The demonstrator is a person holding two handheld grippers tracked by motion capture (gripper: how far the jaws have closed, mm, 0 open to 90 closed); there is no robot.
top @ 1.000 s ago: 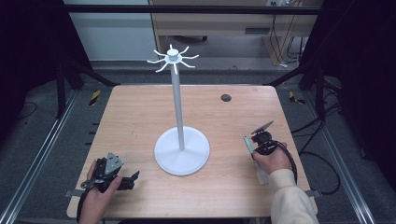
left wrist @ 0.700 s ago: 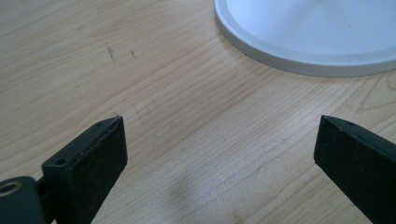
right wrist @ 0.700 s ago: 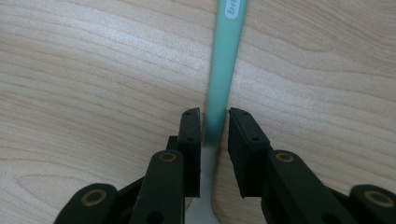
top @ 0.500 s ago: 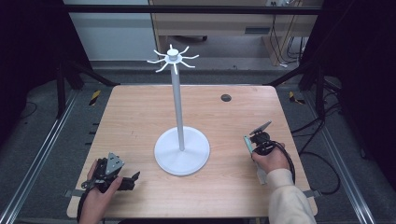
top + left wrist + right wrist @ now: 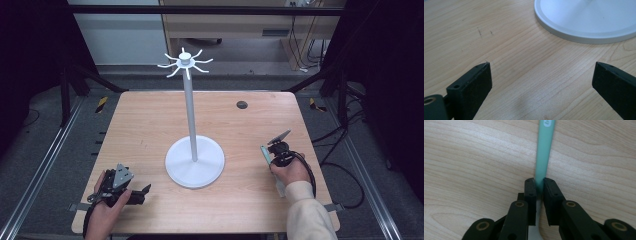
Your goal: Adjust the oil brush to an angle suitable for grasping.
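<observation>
On the wooden table (image 5: 150,125) stand one white hook stand (image 5: 194,155) and two grippers, the left gripper (image 5: 541,75) spread wide and empty near the stand's base, the right gripper (image 5: 539,185) clamped on one thin green handle (image 5: 545,150) by the table's right edge.

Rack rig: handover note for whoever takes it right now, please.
Right tool: shut on a flat green strip, low over the table near its right edge.
Left tool: open, holding nothing, low over the table's front left, facing the white hook stand.
Stand is upright mid-table; its top hooks carry nothing.
Done: strip gripped. Left, probably: carry it to the stand; what kind of item it is can't be made out.
</observation>
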